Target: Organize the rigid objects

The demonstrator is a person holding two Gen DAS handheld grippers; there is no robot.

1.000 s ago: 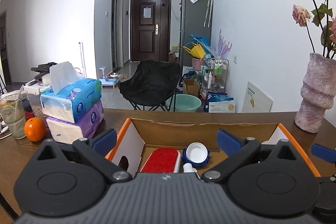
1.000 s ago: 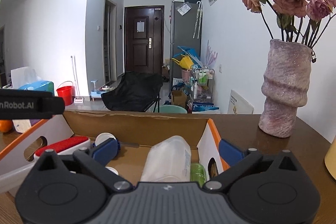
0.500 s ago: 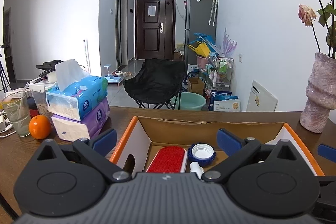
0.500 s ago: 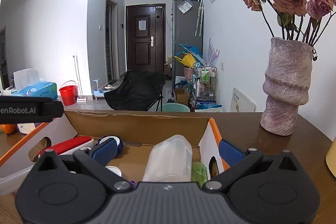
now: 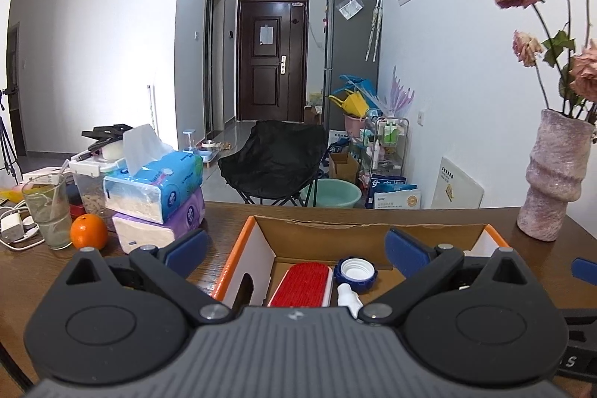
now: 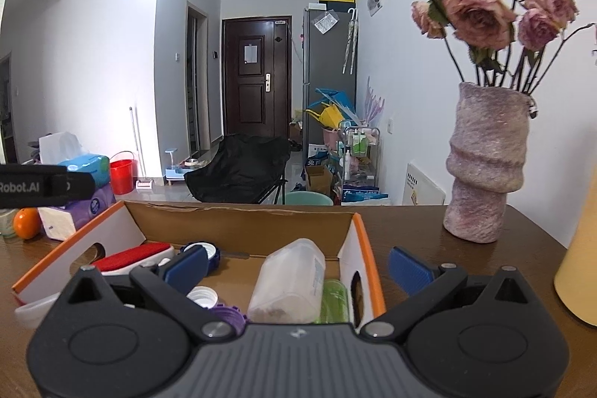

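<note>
An open cardboard box with orange edges (image 5: 257, 248) (image 6: 358, 241) sits on the brown table. Inside lie a red brush (image 5: 300, 286) (image 6: 128, 258), a blue-rimmed lid (image 5: 354, 273) (image 6: 209, 250), a translucent plastic bottle (image 6: 291, 280), a green item (image 6: 334, 299), a purple lid (image 6: 227, 314) and a white cap (image 6: 201, 295). My left gripper (image 5: 294, 247) hangs open above the box's left half, holding nothing. My right gripper (image 6: 296, 265) hangs open above the right half, also with nothing between its fingers.
Stacked tissue packs (image 5: 156, 196), an orange (image 5: 88, 232) and a glass (image 5: 48, 211) stand left of the box. A pink vase with dried roses (image 6: 485, 166) stands at the right. A yellow object (image 6: 580, 267) is at the far right edge.
Both views have risen and drawn back a little from the box. The box contents have not moved and both grippers stay open.
</note>
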